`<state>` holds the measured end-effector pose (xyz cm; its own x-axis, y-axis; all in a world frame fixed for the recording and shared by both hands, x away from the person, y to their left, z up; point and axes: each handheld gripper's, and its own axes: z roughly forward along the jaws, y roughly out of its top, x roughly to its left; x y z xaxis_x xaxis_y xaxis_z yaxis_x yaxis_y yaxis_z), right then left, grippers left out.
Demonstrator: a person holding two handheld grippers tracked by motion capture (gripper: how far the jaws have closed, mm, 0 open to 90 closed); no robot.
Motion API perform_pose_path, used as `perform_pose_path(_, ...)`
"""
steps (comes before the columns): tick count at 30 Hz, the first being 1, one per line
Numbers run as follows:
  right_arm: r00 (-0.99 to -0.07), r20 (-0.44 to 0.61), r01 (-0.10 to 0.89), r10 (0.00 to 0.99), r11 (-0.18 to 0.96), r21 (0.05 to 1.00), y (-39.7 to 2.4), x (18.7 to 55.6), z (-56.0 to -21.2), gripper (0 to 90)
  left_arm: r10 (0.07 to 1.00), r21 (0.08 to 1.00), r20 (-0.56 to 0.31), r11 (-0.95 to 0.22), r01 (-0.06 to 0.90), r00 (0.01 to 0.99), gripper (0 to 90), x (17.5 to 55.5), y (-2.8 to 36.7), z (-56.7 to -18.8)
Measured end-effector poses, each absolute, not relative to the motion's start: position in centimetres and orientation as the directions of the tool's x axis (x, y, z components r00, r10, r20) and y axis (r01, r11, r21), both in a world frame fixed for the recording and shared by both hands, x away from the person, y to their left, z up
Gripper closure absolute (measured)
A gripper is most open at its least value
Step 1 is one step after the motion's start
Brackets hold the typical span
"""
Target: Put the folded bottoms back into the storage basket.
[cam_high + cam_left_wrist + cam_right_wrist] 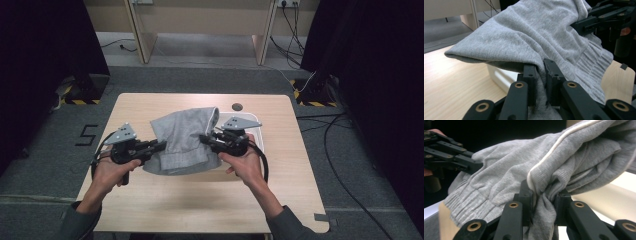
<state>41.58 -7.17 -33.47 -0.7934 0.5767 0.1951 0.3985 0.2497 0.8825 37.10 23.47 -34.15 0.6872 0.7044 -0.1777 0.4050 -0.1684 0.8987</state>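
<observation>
Piping (554, 147) on garment (185, 140) (right gripper view).

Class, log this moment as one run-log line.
left hand-held gripper: shut on grey knitted garment | right hand-held gripper: shut on garment | garment: lifted above white tray

The grey garment (184, 140) covers most of the white tray (252, 120) beneath it, so the tray's contents cannot be told. Beside the garment, the left gripper (159, 146) and right gripper (205, 140) have their fingertips buried in cloth. The garment's far end is cut off in both gripper views.
</observation>
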Motion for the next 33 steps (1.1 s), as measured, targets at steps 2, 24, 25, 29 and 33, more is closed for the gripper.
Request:
perform_pose_path(2, -0.782, 0.195, 0.405, 0.592, 0.245, 0.881, -8.1, 42.1, -33.4, 74.2, 0.706, 0.895, -0.177, -0.174, 0.41, 0.686, 80.0, 38.0, 22.6, -34.1)
perform_pose_path(24, -0.701, 0.212, 0.497, 0.681, 0.253, 0.83, -13.4, 46.9, -35.6, 74.2, 0.699, 0.85, -0.196, -0.229, 0.475, 0.688, 79.9, 44.2, 16.0, -36.2)
perform_pose_path(25, -0.697, 0.217, 0.505, 0.684, 0.252, 0.826, -13.5, 47.0, -35.8, 74.2, 0.698, 0.846, -0.201, -0.231, 0.481, 0.688, 79.9, 44.3, 15.9, -36.4)
perform_pose_path(29, -0.691, 0.219, 0.518, 0.689, 0.26, 0.815, -14.0, 47.2, -36.7, 74.1, 0.699, 0.832, -0.215, -0.235, 0.503, 0.682, 79.9, 44.9, 15.4, -37.3)
perform_pose_path(33, -0.673, 0.236, 0.546, 0.701, 0.256, 0.798, -14.5, 47.4, -37.6, 74.1, 0.702, 0.822, -0.23, -0.231, 0.521, 0.674, 79.9, 45.4, 15.0, -38.3)
